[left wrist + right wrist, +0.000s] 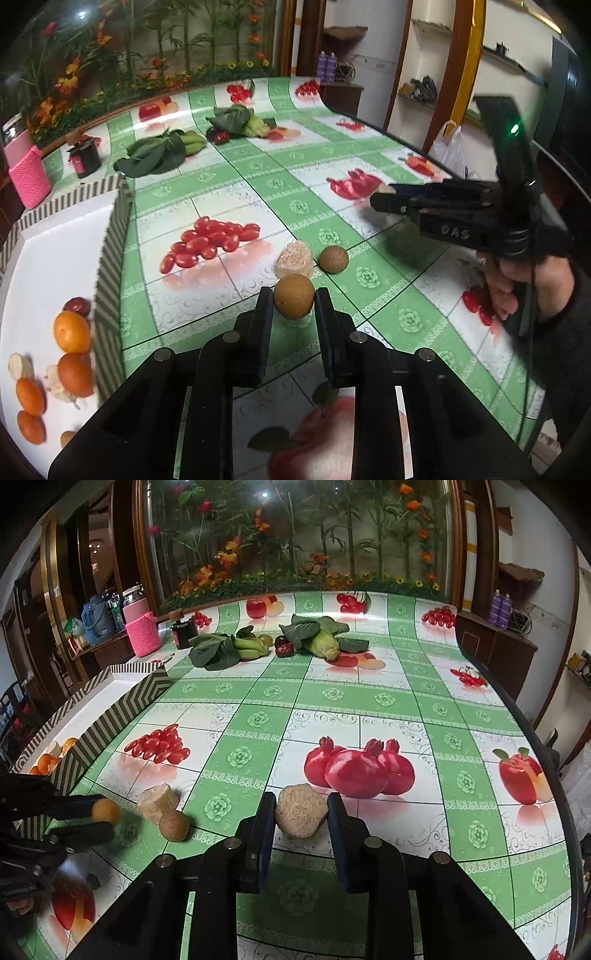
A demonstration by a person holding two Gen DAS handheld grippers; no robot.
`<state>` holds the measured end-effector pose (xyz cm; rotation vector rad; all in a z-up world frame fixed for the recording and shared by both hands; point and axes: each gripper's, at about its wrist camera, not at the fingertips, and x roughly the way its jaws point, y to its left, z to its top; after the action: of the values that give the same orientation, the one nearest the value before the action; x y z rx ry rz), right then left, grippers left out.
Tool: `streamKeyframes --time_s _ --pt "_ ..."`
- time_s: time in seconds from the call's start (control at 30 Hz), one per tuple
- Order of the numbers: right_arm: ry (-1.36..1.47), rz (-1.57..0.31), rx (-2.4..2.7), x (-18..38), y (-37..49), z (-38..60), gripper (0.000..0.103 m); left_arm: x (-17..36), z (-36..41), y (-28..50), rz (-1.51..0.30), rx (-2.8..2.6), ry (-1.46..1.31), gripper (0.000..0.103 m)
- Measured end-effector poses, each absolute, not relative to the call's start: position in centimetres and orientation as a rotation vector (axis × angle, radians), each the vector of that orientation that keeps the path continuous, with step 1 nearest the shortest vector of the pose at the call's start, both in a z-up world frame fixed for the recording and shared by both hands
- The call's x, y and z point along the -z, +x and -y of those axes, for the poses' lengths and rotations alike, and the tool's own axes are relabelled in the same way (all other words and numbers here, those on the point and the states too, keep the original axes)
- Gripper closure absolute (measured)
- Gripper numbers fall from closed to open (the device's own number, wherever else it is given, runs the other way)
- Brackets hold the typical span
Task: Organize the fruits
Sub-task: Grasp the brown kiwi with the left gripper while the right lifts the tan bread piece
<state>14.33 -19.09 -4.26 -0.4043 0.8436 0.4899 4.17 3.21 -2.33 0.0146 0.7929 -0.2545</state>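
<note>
Jaws hide both sides of brown fruit (pixel 293 301).

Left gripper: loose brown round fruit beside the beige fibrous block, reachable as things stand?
Likely not yet. Nothing blocks the way: the loose brown round fruit sits in the open just beyond the left gripper. But its jaws are already shut on another brown round fruit, which needs unloading first.

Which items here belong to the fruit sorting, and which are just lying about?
Job items:
- small brown fruit held in the left hand-held gripper
- tan block between the right hand-held gripper fingers
- second brown fruit and second tan block on the table
- striped box holding oranges

Lying about:
- leafy greens
- corn
- pink holder
</note>
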Motion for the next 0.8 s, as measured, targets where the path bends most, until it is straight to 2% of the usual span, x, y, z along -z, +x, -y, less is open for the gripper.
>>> streamKeyframes --time_s 0.27,0.8 --pt "-0.378 -0.819 -0.416 3.7 14.0 19.3 0.076 -0.3 -6.2 1.6 -0.727 0.219 -0.027 0.082" --pt "-0.446 -0.753 -0.431 2.3 10.6 14.4 0.076 -1.3 -12.7 -1.8 -0.651 0.1 -0.112 0.081"
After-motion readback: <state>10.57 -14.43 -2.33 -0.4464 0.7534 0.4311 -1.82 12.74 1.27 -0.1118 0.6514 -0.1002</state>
